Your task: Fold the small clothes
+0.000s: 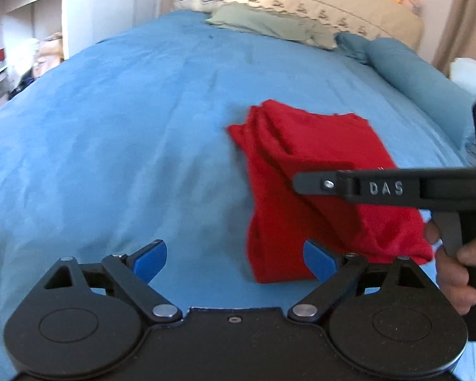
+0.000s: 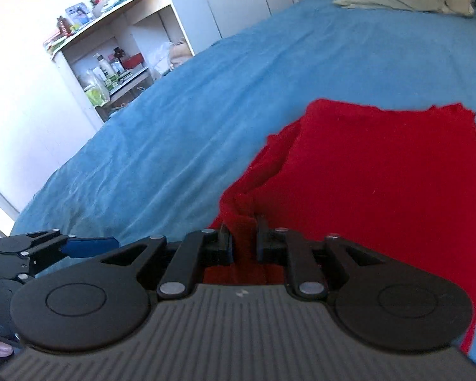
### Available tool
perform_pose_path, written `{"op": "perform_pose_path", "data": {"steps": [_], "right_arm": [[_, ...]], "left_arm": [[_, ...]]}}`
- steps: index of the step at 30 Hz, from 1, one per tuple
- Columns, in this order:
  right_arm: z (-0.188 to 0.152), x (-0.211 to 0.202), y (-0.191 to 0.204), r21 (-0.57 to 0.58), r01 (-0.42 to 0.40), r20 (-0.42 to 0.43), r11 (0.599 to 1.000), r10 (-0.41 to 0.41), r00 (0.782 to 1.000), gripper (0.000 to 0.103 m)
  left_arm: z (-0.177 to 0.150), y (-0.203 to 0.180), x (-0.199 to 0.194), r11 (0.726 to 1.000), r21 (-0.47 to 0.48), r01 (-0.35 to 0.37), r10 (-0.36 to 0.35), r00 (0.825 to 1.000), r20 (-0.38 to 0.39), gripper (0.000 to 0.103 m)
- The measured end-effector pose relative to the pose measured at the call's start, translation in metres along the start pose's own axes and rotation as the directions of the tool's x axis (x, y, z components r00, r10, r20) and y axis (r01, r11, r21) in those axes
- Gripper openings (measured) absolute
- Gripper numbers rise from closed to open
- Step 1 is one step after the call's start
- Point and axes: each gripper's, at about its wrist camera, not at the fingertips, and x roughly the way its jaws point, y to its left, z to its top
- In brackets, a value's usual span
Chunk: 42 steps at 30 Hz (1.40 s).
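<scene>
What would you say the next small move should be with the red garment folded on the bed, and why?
Probably draw the right claw back off the red garment. The garment already lies folded on the blue bedspread, a ridge of red cloth sits in the right claw's narrow gap, and the left claw is open and empty.

- The raised letters "DAS" stand on the black side of the right tongs [image 1: 311,185], seen from the left wrist.
- Bottle labels on the shelf [image 2: 111,73] are too small to read.
</scene>
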Motion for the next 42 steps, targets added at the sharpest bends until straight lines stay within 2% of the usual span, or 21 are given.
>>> {"op": "perform_pose_path", "data": {"steps": [1, 3, 5, 8, 13, 16, 20, 25, 27, 28, 30, 36, 39, 42], "right_arm": [[0.002, -0.003, -0.003, 0.006, -0.01, 0.001, 1.0, 0.01, 1.0, 0.072], [0.001, -0.024, -0.008, 0.029, -0.043, 0.056, 0.999, 0.041, 0.998, 0.093], [-0.002, -0.048, -0.016, 0.063, -0.043, 0.132, 0.997, 0.035, 0.991, 0.094], [-0.01, -0.081, -0.04, 0.138, -0.031, 0.174, 0.99, 0.007, 0.985, 0.094], [-0.041, -0.113, -0.064, 0.171, 0.033, 0.182, 0.985, -0.065, 0.981, 0.094], [-0.056, -0.123, -0.072, 0.187, 0.044, 0.181, 0.981, -0.078, 0.98, 0.094], [-0.073, -0.124, -0.075, 0.195, 0.048, 0.177, 0.98, -0.084, 0.981, 0.094], [-0.084, -0.119, -0.075, 0.202, 0.049, 0.169, 0.978, -0.084, 0.982, 0.094], [-0.087, -0.118, -0.074, 0.204, 0.048, 0.167, 0.978, -0.083, 0.982, 0.094], [-0.088, -0.118, -0.074, 0.206, 0.048, 0.167, 0.977, -0.084, 0.982, 0.094], [-0.087, -0.117, -0.074, 0.211, 0.05, 0.168, 0.976, -0.086, 0.982, 0.094], [-0.084, -0.126, -0.075, 0.204, 0.044, 0.204, 0.978, -0.087, 0.975, 0.094], [-0.085, -0.13, -0.076, 0.207, 0.037, 0.213, 0.978, -0.082, 0.974, 0.094], [-0.088, -0.13, -0.079, 0.223, 0.033, 0.209, 0.974, -0.081, 0.975, 0.094]], "left_arm": [[0.001, -0.004, -0.001, 0.999, 0.01, 0.032, -0.032, 0.999, 0.006, 0.095], [-0.001, -0.011, -0.005, 0.995, 0.028, 0.1, -0.1, 0.995, 0.009, 0.095], [-0.004, -0.014, -0.007, 0.986, 0.043, 0.158, -0.159, 0.987, 0.016, 0.095], [-0.001, -0.022, 0.001, 0.976, 0.036, 0.216, -0.217, 0.976, 0.016, 0.095], [0.004, -0.022, 0.007, 0.97, -0.04, 0.239, -0.237, 0.97, 0.051, 0.087], [0.011, -0.021, 0.014, 0.974, -0.076, 0.215, -0.212, 0.976, 0.042, 0.084], [0.016, -0.021, 0.02, 0.98, -0.092, 0.177, -0.178, 0.984, 0.007, 0.062], [0.014, -0.023, 0.023, 0.989, -0.051, 0.142, -0.143, 0.99, -0.019, 0.058], [0.014, -0.024, 0.028, 0.991, -0.032, 0.129, -0.131, 0.99, -0.045, 0.016], [0.016, -0.024, 0.031, 0.992, -0.026, 0.126, -0.127, 0.99, -0.063, 0.012], [0.022, -0.024, 0.03, 0.992, -0.009, 0.128, -0.128, 0.989, -0.07, 0.011], [0.034, -0.025, -0.016, 0.987, 0.059, 0.15, -0.151, 0.988, 0.023, 0.01], [0.02, -0.025, -0.03, 0.987, 0.069, 0.147, -0.15, 0.988, 0.039, 0.01], [-0.004, -0.021, -0.021, 0.992, 0.074, 0.1, -0.102, 0.994, 0.026, 0.01]]}}
